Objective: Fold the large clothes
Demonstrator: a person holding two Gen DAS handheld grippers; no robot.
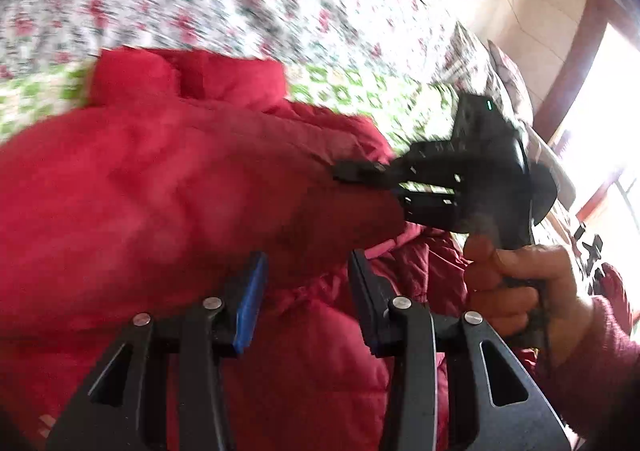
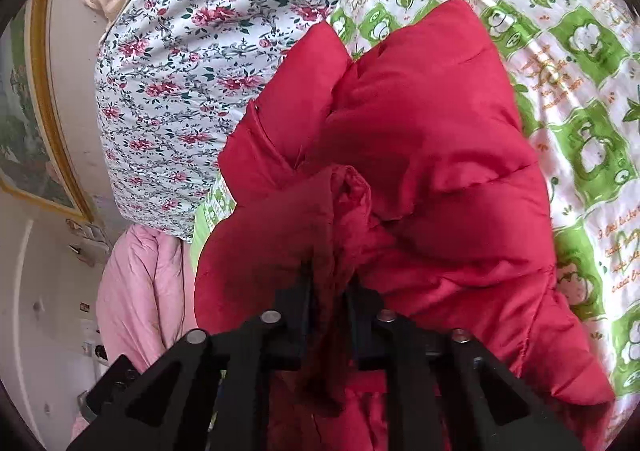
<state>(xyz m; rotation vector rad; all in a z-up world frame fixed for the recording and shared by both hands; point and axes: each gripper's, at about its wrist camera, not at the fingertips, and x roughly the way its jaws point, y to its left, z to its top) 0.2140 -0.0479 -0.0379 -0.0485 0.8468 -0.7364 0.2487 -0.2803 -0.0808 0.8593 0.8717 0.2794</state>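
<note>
A red puffer jacket (image 1: 168, 187) lies bunched on the bed, its collar toward the far side. My left gripper (image 1: 306, 271) is open just above the jacket's lower part, nothing between its blue pads. The right gripper (image 1: 360, 173) shows in the left wrist view, held by a hand, its tips pressed into the jacket's right side. In the right wrist view the right gripper (image 2: 328, 283) is shut on a gathered fold of the red jacket (image 2: 420, 139), which rises in front of the camera.
The bed is covered by a green-and-white checked sheet (image 2: 580, 99) and a floral quilt (image 2: 180, 63). A pink padded garment (image 2: 140, 291) hangs at the bed's edge. A bright window (image 1: 608, 99) is on the right. A framed picture (image 2: 32, 131) hangs on the wall.
</note>
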